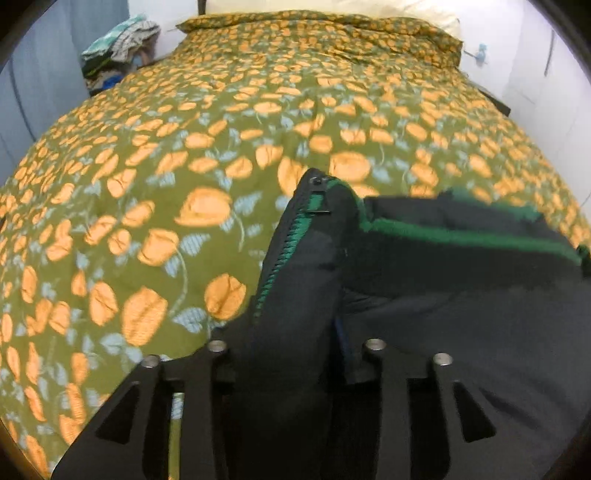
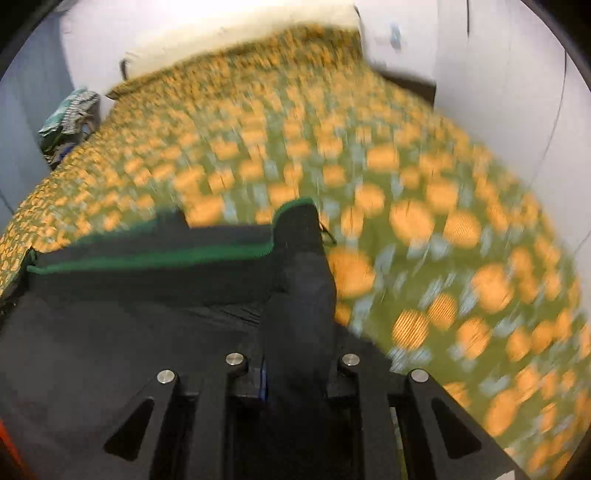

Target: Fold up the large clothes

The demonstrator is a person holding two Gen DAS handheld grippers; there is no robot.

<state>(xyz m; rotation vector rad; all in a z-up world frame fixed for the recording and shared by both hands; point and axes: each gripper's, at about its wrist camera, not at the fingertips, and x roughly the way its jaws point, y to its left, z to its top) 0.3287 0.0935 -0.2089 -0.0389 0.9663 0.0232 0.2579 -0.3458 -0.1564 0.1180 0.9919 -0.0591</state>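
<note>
No readable writing or brand marks on anything. Left gripper [image 1: 295, 363] – jaws pinched onto a bunched edge of the black zip-up jacket with green trim and green zipper tape [image 1: 443, 295], the fabric rising between the fingers with the zipper pull at top. The jacket stretches rightward to the right gripper [image 2: 295, 373], its jaws likewise clamped on a black fold (right view motion-blurred). It hangs over the olive bedspread with orange tulip print [image 1: 184, 147]. Far left – pile of mixed clothes [image 1: 118, 48] beside the bed; cream pillow [image 1: 332, 7] at head.
</note>
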